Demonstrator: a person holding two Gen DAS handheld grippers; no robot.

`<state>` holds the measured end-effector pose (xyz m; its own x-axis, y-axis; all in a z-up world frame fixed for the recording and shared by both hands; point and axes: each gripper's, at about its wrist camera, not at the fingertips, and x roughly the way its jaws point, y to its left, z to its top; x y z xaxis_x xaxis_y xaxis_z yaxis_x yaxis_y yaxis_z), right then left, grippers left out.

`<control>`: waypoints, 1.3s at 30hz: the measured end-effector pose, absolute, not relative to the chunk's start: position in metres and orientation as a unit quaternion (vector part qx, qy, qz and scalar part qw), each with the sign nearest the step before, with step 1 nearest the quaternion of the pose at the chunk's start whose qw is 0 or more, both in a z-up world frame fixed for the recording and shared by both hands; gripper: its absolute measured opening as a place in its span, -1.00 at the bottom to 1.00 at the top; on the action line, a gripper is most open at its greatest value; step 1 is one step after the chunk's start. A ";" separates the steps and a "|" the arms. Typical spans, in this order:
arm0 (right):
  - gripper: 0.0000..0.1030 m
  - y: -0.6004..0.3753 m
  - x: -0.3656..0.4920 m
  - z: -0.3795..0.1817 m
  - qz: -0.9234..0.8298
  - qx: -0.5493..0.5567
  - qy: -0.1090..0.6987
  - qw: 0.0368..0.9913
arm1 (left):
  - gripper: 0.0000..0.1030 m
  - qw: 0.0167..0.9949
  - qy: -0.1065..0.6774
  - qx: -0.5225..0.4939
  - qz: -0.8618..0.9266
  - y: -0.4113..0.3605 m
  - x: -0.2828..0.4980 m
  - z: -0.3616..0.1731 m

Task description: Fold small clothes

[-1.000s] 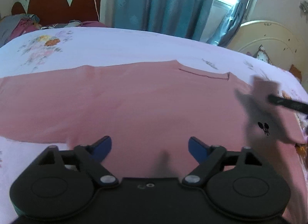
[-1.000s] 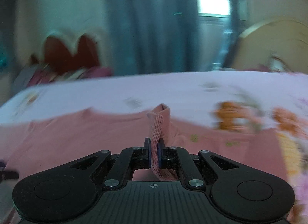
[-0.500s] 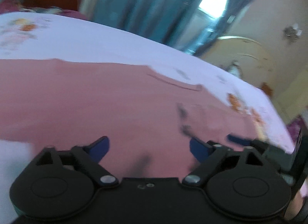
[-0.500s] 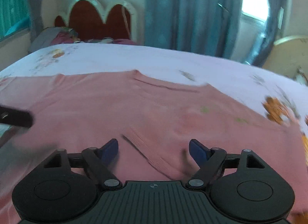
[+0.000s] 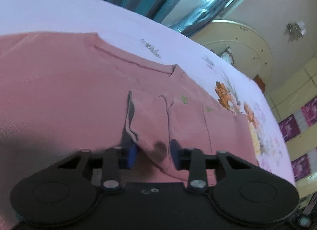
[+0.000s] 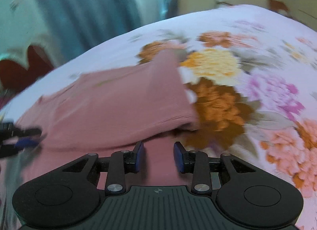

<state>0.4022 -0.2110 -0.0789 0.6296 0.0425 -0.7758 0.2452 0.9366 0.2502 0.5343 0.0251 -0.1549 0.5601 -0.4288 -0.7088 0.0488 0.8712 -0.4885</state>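
A: Fingers first; the left gripper (image 5: 152, 155) has been closing, its narrow gap straddling the folded-over sleeve cuff of the pink knit top (image 5: 59, 95) on the floral bed sheet (image 5: 99, 12); whether the pads press yet, I cannot tell.

B: Right gripper (image 6: 158, 156), also closing, stands part open over the hem, holding nothing; a shallow pinch could drop the cuff, or snag the layer beneath.
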 end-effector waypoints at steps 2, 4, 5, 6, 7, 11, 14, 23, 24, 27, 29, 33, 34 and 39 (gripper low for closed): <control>-0.33 -0.212 0.407 -0.082 -0.058 0.175 0.429 0.885 | -0.86 0.866 0.441 -0.189 -0.143 0.022 0.536 -0.152; -0.33 -0.212 0.411 -0.081 -0.058 0.163 0.429 0.887 | -0.86 0.880 0.414 -0.182 -0.147 0.028 0.529 -0.140; -0.33 -0.209 0.415 -0.080 -0.060 0.155 0.430 0.887 | -0.86 0.885 0.402 -0.180 -0.148 0.033 0.526 -0.133; -0.33 -0.209 0.417 -0.079 -0.062 0.150 0.430 0.888 | -0.86 0.890 0.392 -0.178 -0.147 0.040 0.522 -0.126; -0.33 -0.209 0.414 -0.078 -0.064 0.147 0.430 0.889 | -0.86 0.896 0.385 -0.172 -0.140 0.047 0.518 -0.121; -0.33 -0.207 0.411 -0.083 -0.066 0.141 0.430 0.890 | -0.86 0.905 0.376 -0.173 -0.102 0.090 0.507 -0.119; -0.33 -0.208 0.412 -0.084 -0.064 0.138 0.430 0.890 | -0.86 0.897 0.393 -0.176 -0.096 0.102 0.506 -0.132; -0.33 -0.204 0.410 -0.078 -0.049 0.113 0.442 0.889 | 0.21 0.898 0.403 -0.158 -0.076 0.097 0.499 -0.143; -0.33 -0.205 0.407 -0.076 -0.043 0.113 0.440 0.890 | 0.45 0.905 0.390 -0.155 -0.072 0.100 0.497 -0.139; -0.33 -0.207 0.392 -0.063 -0.021 0.110 0.421 0.900 | 0.39 0.907 0.378 -0.168 -0.076 0.113 0.501 -0.134; -0.33 -0.207 0.385 -0.053 -0.016 0.109 0.395 0.912 | 0.29 0.904 0.379 -0.181 -0.080 0.118 0.509 -0.136; -0.93 -0.208 0.398 -0.050 -0.033 0.121 0.384 0.915 | -0.71 0.881 0.424 -0.180 -0.106 0.109 0.534 -0.150; -0.98 -0.207 0.404 -0.055 -0.030 0.119 0.389 0.913 | -0.88 0.882 0.426 -0.172 -0.108 0.104 0.536 -0.153; -1.00 -0.191 0.419 -0.078 -0.005 0.071 0.445 0.893 | -0.83 0.901 0.389 -0.164 -0.101 0.103 0.518 -0.147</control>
